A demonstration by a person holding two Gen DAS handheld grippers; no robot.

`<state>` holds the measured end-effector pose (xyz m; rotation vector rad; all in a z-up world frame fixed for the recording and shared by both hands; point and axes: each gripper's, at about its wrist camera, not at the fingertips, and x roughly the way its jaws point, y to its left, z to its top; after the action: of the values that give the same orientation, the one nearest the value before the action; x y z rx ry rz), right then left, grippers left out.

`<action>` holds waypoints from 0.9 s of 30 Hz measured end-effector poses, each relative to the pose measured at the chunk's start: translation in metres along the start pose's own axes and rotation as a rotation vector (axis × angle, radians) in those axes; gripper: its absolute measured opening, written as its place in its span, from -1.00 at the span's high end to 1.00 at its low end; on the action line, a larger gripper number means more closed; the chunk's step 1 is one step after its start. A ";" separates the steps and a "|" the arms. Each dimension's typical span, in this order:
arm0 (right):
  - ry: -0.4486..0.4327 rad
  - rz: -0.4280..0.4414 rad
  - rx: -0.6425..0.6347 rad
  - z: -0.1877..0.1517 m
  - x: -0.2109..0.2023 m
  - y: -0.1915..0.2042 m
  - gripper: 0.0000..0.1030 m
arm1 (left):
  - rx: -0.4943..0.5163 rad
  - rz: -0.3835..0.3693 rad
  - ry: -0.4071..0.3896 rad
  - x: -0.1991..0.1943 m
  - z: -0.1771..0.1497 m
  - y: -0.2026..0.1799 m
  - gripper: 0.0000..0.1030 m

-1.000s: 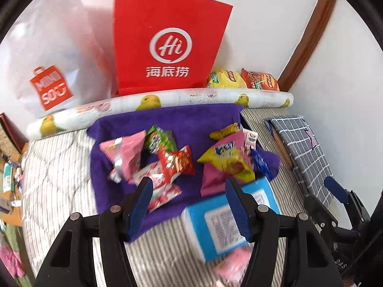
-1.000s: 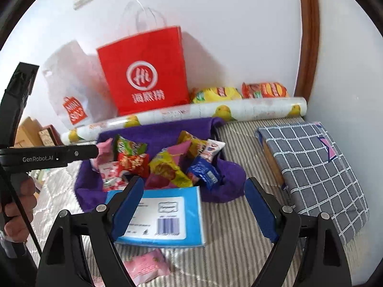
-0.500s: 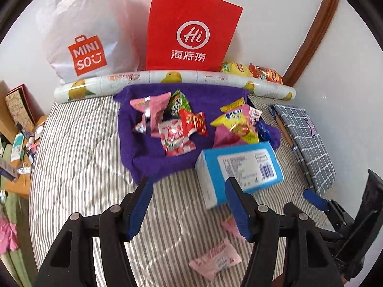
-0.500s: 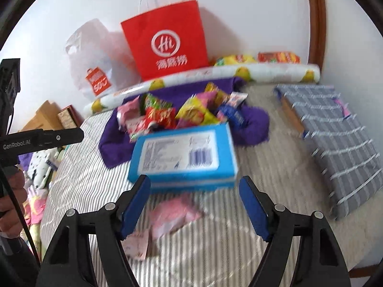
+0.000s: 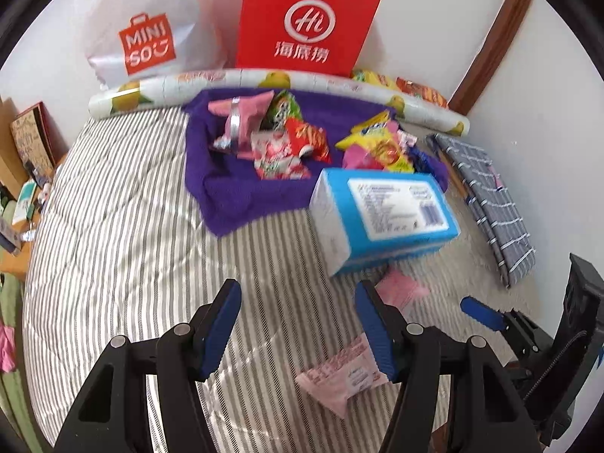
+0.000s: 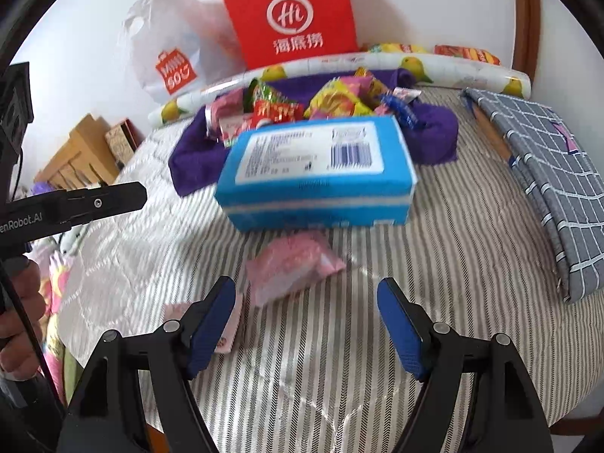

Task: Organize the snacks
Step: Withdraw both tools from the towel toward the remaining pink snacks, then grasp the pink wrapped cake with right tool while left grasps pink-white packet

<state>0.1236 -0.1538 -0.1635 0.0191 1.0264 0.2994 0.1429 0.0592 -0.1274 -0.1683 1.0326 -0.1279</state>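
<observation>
Both grippers were hanging over the bed [image 5: 113,226] w/ its striped cover, pointing down at a slant. Left gripper [image 5: 298,321] had its jaws apart, nothing between them, just stripes underneath. A flat pink snack packet [image 5: 345,377] lay right by its right-hand finger, partly tucked behind it in the left cam. Right gripper [image 6: 307,321] also had its jaws apart w/ nothing gripped; a puffier pink packet [image 6: 294,264] sat just ahead of the gap, and the flat one [image 6: 226,324] poked out behind the left finger.

Past those, a blue tissue box [image 6: 317,173] lay flat on the cover, label side up. Behind it was the main snack pile [image 5: 287,139] (red, green, yellow, pink wrappers) on a purple towel [image 5: 226,196], so most of the stuff was back there, 2 strays up front. A fruit-print roll [image 5: 170,87] ran along the wall, w/ a red paper bag [image 5: 309,22] and a white plastic bag [image 5: 147,26] standing behind it. Gray checked cushion [image 6: 547,173] off to the right. Someone's hand [image 6: 19,321] showed at the left edge of the right cam.
</observation>
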 end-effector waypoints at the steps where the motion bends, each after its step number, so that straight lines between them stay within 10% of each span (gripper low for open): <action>1: 0.005 -0.007 -0.008 -0.001 0.003 0.001 -0.49 | -0.003 0.004 0.003 0.001 -0.003 0.002 -0.18; 27: 0.072 -0.071 -0.239 0.008 0.070 0.027 -0.60 | -0.068 0.017 0.067 0.018 -0.024 0.044 -0.18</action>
<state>0.1578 -0.1094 -0.2135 -0.2447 1.0551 0.3583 0.1321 0.0968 -0.1631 -0.2180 1.1053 -0.0836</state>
